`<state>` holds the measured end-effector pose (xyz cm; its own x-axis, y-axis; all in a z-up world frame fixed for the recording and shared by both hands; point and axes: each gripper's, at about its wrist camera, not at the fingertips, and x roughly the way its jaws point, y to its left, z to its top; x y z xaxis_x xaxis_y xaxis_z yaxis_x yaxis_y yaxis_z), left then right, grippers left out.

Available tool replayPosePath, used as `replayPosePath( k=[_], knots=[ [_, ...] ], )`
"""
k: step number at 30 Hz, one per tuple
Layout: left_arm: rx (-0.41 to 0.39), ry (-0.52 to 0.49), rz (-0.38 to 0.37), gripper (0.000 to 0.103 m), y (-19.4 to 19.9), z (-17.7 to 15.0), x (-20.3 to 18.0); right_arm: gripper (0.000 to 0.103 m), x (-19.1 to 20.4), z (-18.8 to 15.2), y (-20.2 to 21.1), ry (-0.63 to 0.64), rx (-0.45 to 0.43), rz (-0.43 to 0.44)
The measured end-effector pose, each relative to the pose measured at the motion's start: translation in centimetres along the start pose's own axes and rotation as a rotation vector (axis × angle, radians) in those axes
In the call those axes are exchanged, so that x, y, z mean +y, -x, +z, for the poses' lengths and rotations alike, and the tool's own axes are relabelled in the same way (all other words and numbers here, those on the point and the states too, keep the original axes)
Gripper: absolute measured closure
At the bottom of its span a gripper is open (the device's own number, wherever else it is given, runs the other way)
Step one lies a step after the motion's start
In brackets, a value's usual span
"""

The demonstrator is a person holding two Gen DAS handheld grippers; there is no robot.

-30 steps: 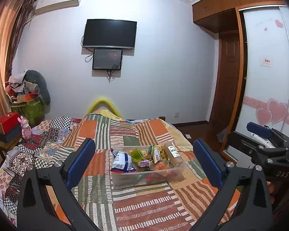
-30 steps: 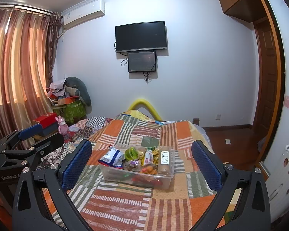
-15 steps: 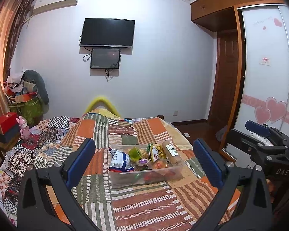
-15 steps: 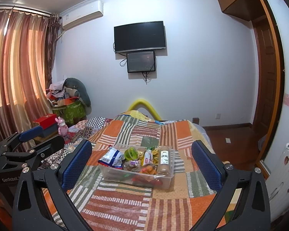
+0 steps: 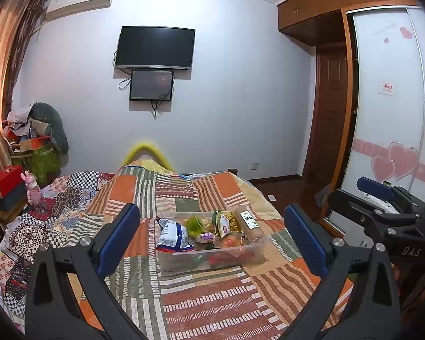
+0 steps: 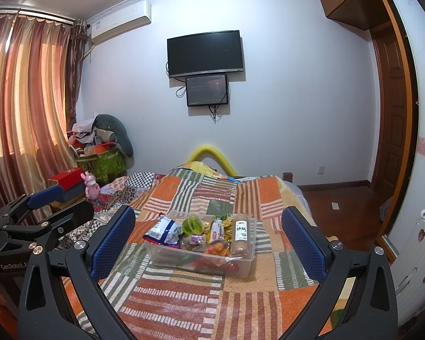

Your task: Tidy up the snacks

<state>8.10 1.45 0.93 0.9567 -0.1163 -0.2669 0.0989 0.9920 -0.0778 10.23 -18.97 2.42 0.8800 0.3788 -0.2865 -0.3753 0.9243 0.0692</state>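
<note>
Snacks, colourful packets and a tall beige cylinder (image 6: pixel 242 233), are sitting piled in a clear plastic bin (image 6: pixel 204 265) on the patchwork-quilted bed (image 6: pixel 184 297). Both left tongs (image 5: pixel 212 238) and right tongs (image 6: pixel 208 242) are hanging wide, empty, well short of it; whether sorting is beginning or finishing is unclear.

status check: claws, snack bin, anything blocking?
Left claw open, empty. Right claw open, empty. Clear snack bin full, on the patchwork bedspread, ahead of both claws, untouched. Nothing in the way.

Bedspread (image 6: pixel 212 297): orange, green, white striped patchwork. Snack bag (image 6: pixel 163 231): blue-white. Curtains (image 6: pixel 22 99): pink-gold.
</note>
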Motion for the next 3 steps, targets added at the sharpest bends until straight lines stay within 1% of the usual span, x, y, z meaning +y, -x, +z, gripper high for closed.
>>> replayPosePath(
  k=[3],
  knots=[
    [0.010,-0.001,-0.004,0.000,-0.12,-0.04,0.14,0.000,-0.01,0.00,0.00,-0.001,0.002,-0.001]
  ],
)
